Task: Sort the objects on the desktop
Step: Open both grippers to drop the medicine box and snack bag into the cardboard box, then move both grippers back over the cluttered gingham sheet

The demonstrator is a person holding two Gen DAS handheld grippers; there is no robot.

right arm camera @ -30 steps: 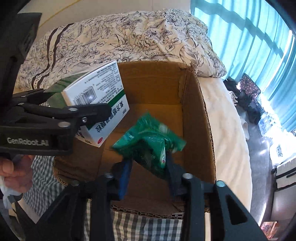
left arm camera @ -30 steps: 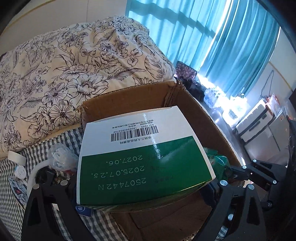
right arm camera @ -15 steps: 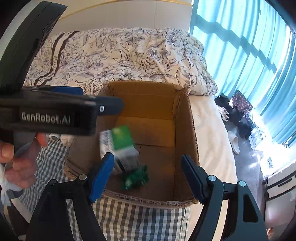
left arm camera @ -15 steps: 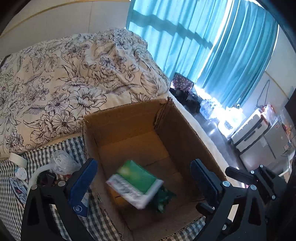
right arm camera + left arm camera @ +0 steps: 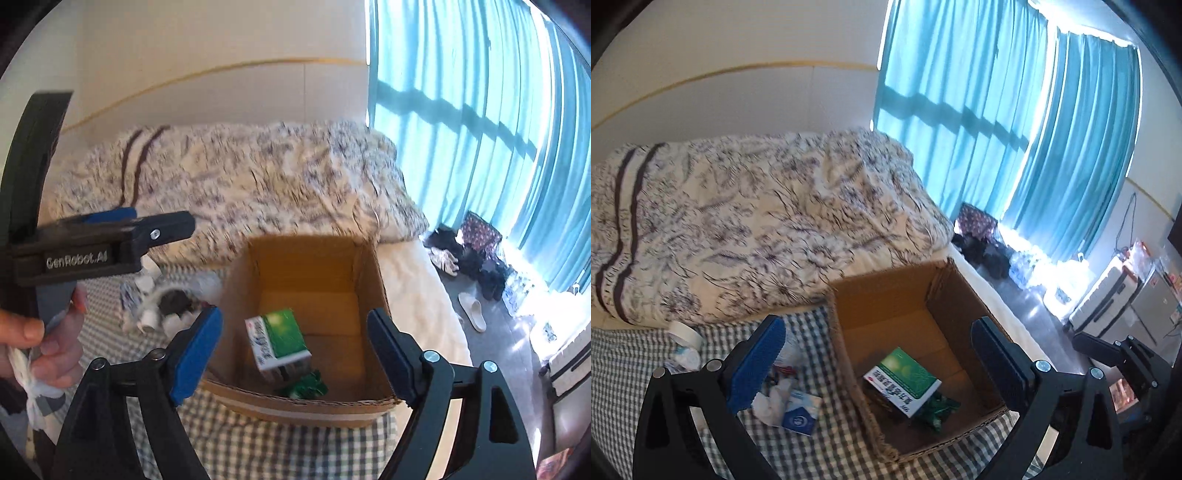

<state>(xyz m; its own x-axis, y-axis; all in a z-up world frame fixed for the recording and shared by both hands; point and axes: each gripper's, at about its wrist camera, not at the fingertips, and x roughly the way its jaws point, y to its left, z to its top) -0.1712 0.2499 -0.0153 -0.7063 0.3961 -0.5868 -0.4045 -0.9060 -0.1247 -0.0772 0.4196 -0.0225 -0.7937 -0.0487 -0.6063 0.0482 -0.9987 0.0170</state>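
**Both tools empty above carton; green box lies inside**

Room: pale wall with a thin gold stripe; teal curtains (image 5: 1008, 122) fill the 1 to 3 o'clock sector of both views, sunlit. A dark floor beside the bed carries shoes and a white slipper (image 5: 472, 309).

Surface: a bed. A floral quilt (image 5: 757, 229) is heaped at its far side, toward 10 o'clock in the left wrist view. A green-and-white checked cloth (image 5: 820, 443) covers the near part.

Carton: an open cardboard box (image 5: 960, 299) stands on the checked cloth, flaps up, its far wall against the quilt.

Task item: a green-and-white medicine box (image 5: 903, 382) lies on the carton floor, broad green face up. In the right wrist view its long axis runs roughly 11 to 5 o'clock, the printed white side face turned toward 7 o'clock. A crumpled green packet (image 5: 936, 408) lies at its near end, touching it or partly under it.

Loose items: outside the carton, at 8 o'clock in the left view, lie white crumpled wrappers, a blue-and-white sachet (image 5: 799, 415) and a roll of white tape (image 5: 685, 332).

Left tool (image 5: 882, 363): fingers spread wide, nothing between them, above the carton's near-left edge.

Right tool (image 5: 295, 354): fingers spread wide, empty, above the carton's near wall.

A hand (image 5: 44, 343) at 9 o'clock in the right view grips the left tool's handle.
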